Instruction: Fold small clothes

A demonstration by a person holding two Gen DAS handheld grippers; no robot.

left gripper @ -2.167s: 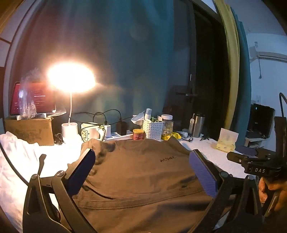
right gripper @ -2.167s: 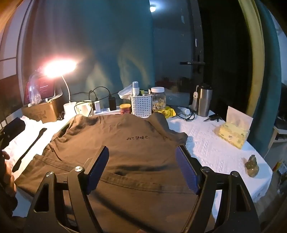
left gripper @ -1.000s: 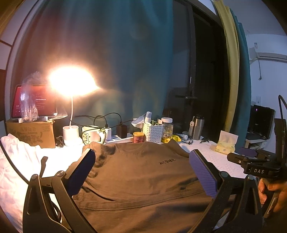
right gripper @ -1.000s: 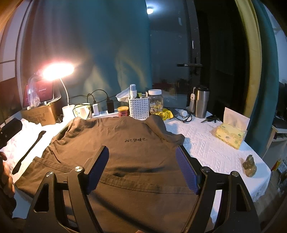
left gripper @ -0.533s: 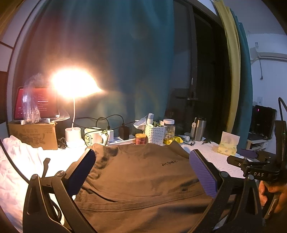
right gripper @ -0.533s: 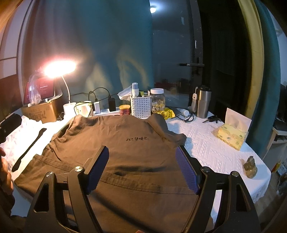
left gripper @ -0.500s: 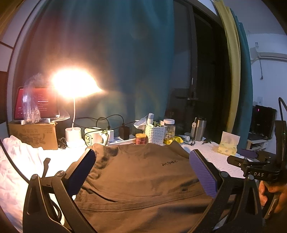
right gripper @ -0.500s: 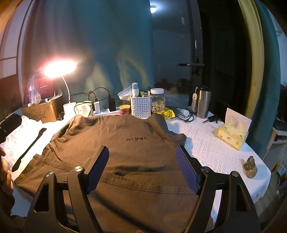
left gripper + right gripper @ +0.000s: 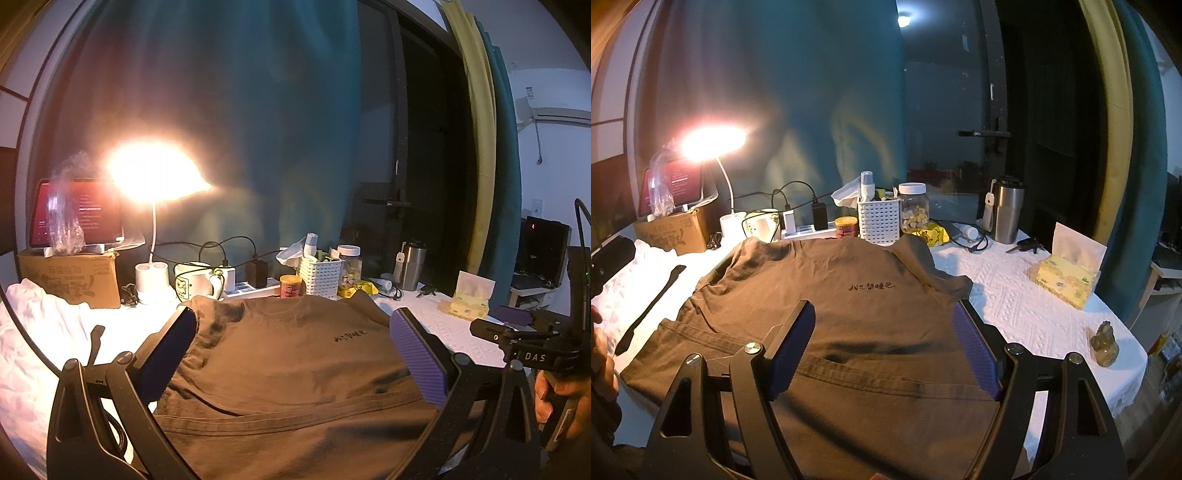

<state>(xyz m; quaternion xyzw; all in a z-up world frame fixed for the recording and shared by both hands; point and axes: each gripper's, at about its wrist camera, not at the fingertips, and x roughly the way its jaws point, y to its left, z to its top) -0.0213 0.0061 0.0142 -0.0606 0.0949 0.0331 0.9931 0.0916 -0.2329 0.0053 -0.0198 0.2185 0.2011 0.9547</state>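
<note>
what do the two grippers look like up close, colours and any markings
Both the left gripper and the right gripper are black angular frames with silver pivot screws and ribbed purple finger pads. The right gripper's body carries white "DAS" lettering, and a black cable arcs above it.

The black left claw (image 9: 295, 354) with purple ribbed pads was spread wide, gripping nothing; the black right claw (image 9: 884, 345) with purple pads gaped likewise, its handle held by a hand (image 9: 563, 400)
</note>
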